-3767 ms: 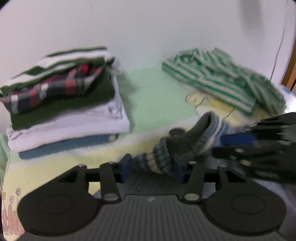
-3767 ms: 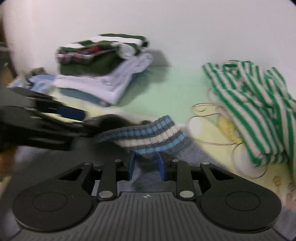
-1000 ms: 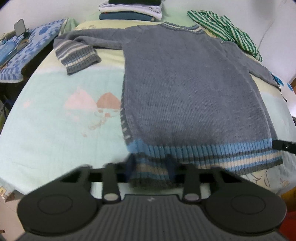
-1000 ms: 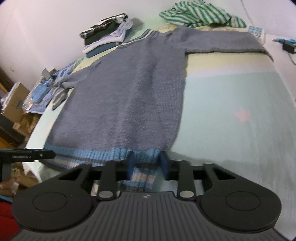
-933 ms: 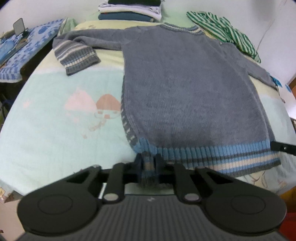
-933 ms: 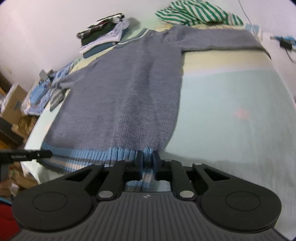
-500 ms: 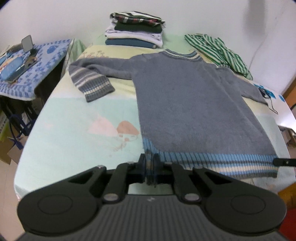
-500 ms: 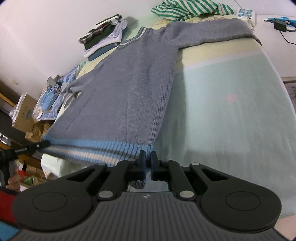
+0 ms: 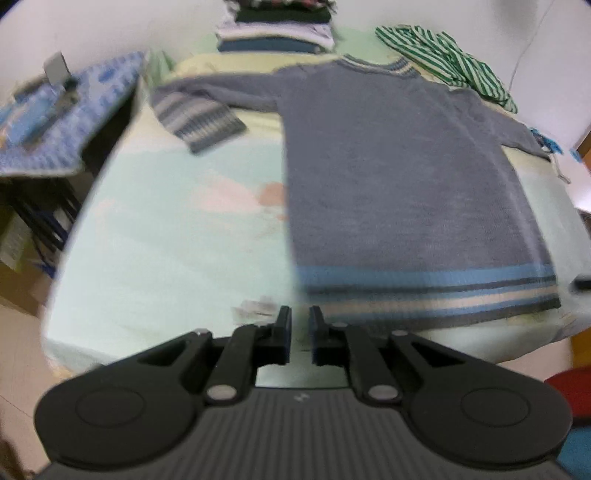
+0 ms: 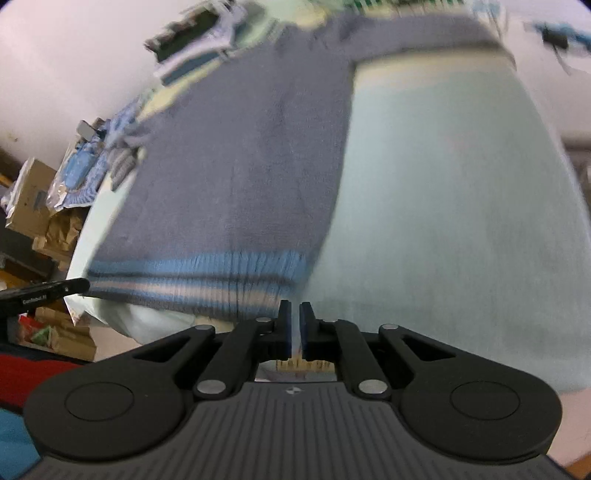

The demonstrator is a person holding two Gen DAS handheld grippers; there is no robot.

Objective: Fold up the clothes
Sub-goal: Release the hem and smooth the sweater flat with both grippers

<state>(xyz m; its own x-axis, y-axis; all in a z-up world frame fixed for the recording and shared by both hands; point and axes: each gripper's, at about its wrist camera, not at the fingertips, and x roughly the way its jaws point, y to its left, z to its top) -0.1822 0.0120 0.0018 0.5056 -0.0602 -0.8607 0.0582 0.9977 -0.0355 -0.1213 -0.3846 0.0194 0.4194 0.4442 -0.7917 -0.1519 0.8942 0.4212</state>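
A grey knit sweater [image 9: 399,177] with a blue and cream striped hem lies flat on the bed, neck toward the wall; it also shows in the right wrist view [image 10: 240,158]. Its left sleeve [image 9: 199,114] is bent, its striped cuff lying on the sheet. My left gripper [image 9: 299,319] hangs just off the hem's left corner, slightly open and empty. My right gripper [image 10: 295,314] sits at the hem's right corner, nearly shut with a thin gap, holding nothing. The left gripper's tip [image 10: 44,290] shows at the left edge.
A stack of folded clothes [image 9: 275,31] sits at the head of the bed by the wall. A green striped shirt [image 9: 443,55] lies crumpled beside it. A side table with a blue cloth [image 9: 59,114] stands left of the bed. Cardboard boxes [image 10: 29,199] are on the floor.
Both grippers have let go of the sweater's hem corners and pulled back a little. The hem now lies flat on the bed. Both views are blurred by motion.
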